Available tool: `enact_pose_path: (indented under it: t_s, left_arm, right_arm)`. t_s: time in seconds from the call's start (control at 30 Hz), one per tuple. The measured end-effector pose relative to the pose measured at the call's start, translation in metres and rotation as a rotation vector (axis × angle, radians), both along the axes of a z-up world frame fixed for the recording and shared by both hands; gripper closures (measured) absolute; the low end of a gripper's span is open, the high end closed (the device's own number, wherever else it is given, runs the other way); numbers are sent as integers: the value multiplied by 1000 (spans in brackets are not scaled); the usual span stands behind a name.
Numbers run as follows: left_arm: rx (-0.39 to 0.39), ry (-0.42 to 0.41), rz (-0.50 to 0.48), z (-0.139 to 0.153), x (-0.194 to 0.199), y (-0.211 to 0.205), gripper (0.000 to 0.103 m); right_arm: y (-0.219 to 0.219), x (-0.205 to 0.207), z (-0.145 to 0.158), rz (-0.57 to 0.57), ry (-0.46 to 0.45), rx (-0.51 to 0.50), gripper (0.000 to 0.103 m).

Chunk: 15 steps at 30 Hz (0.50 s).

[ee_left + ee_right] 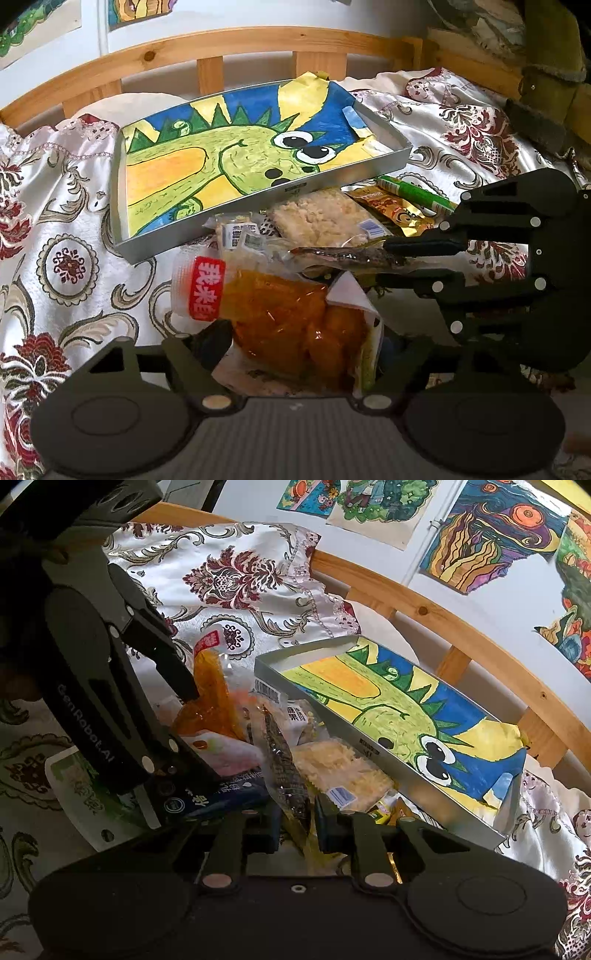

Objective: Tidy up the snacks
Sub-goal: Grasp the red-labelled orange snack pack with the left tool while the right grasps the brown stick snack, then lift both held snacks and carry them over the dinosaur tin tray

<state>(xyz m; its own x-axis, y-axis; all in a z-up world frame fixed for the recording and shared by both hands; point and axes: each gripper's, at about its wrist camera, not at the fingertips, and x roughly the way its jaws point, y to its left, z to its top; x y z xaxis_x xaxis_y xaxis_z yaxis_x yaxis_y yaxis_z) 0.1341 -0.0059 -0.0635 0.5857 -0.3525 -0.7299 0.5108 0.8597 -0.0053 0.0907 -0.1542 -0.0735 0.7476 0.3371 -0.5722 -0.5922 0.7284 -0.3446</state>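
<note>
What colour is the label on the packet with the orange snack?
Red with white characters, on the orange snack packet; it shows best in the left wrist view.

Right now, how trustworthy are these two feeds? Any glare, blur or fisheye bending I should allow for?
Left wrist view: strong fisheye bows the wooden bed rail; glare on the clear wrap of the orange snack pack; the middle is sharp, the edges soft. Right wrist view: the tray looks skewed; a blurred smudge sits near its lower edge; the left hand-held gripper blocks and shades the left side.
</note>
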Motion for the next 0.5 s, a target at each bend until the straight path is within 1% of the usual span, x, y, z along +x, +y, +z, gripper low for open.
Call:
enact_pose_path:
  t_s: [0.13,0.27,0.37,0.5]
  left_arm:
    - [-24,12,29,2,-2,3,28]
    - [-53,38,66,4,-3,8,31]
    - [-56,44,82,7,-5,9,32]
    - [-46,35,96,10,-8,9,33]
  right_arm:
    - [-1,-1,1,0,-2,4,87]
    - [-2,-2,2,-7,-10,9,89]
    - [-1,-4,3,-7,-18,-2,95]
    - [2,-7,5,-4,-28,-21,96]
